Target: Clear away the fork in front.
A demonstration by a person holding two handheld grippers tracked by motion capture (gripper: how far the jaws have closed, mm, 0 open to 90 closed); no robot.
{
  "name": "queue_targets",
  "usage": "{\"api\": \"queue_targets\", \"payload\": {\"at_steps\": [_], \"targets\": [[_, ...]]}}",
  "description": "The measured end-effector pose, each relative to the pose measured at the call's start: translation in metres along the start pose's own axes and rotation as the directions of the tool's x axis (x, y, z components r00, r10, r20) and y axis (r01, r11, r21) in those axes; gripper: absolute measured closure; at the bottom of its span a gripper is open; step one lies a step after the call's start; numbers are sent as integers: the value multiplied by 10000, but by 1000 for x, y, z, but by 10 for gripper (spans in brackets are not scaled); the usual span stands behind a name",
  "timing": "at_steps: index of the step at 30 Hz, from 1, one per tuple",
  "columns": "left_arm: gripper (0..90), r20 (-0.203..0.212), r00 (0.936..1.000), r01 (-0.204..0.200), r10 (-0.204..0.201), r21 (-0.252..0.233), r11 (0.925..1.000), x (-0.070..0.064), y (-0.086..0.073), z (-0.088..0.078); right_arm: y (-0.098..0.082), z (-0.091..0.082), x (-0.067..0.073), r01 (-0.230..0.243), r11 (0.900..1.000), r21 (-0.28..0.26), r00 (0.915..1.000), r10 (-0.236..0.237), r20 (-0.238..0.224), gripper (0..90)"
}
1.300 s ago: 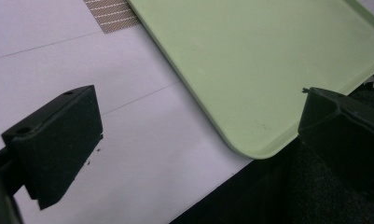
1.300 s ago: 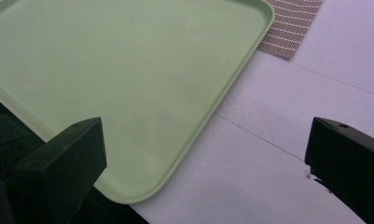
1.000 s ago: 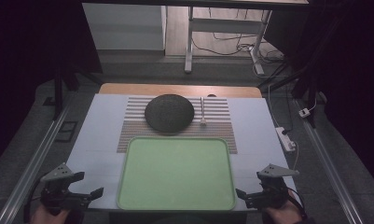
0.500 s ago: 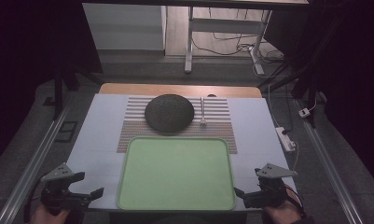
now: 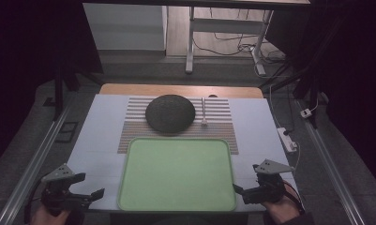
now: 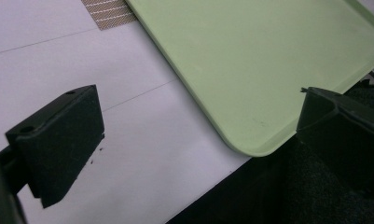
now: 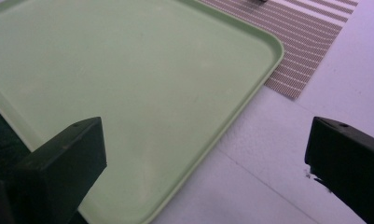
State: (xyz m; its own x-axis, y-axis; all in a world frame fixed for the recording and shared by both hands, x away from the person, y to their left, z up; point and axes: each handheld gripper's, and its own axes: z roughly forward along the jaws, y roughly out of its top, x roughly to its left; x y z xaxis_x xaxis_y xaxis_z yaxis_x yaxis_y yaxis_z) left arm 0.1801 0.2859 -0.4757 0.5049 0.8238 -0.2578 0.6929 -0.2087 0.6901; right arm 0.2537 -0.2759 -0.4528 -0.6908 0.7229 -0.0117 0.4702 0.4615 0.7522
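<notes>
Flanking the near corners of the green tray (image 5: 176, 173), the left gripper (image 5: 89, 196) and the right gripper (image 5: 239, 191) both stood wide open and held nothing. Since a second earlier the right one had edged slightly inward toward the tray's rim; the left had barely moved. It looked like a lift was being lined up. Beyond, a dark bowl (image 5: 170, 113) and spoon (image 5: 203, 112) lay on the striped mat (image 5: 129, 133).
</notes>
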Motion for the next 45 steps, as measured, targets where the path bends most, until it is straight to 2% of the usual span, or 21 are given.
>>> {"api": "queue_targets", "payload": {"at_steps": [7, 24, 32, 38, 45], "targets": [[8, 12, 10000, 9, -9, 1, 10000, 0, 0, 0, 6, 4, -2, -68, 10000, -28, 9997, 68, 247, 0], [7, 46, 10000, 59, -59, 10, 10000, 1, 0, 0, 18, 22, -5, -96, 9995, 287, 9996, 88, 282, 0], [6, 46, 10000, 53, -53, 4, 10000, 1, 0, 0, 31, 36, -7, -127, 9995, 272, 9992, 117, 369, 0], [5, 56, 10000, 81, -81, 8, 10000, 1, 0, 0, 38, 47, -12, -494, 9986, 208, 9985, 489, 237, 0], [5, 65, 9999, 94, -94, 7, 10000, 1, 0, 0, 46, 62, -19, -387, 9985, 377, 9988, 375, 329, 0]]}}
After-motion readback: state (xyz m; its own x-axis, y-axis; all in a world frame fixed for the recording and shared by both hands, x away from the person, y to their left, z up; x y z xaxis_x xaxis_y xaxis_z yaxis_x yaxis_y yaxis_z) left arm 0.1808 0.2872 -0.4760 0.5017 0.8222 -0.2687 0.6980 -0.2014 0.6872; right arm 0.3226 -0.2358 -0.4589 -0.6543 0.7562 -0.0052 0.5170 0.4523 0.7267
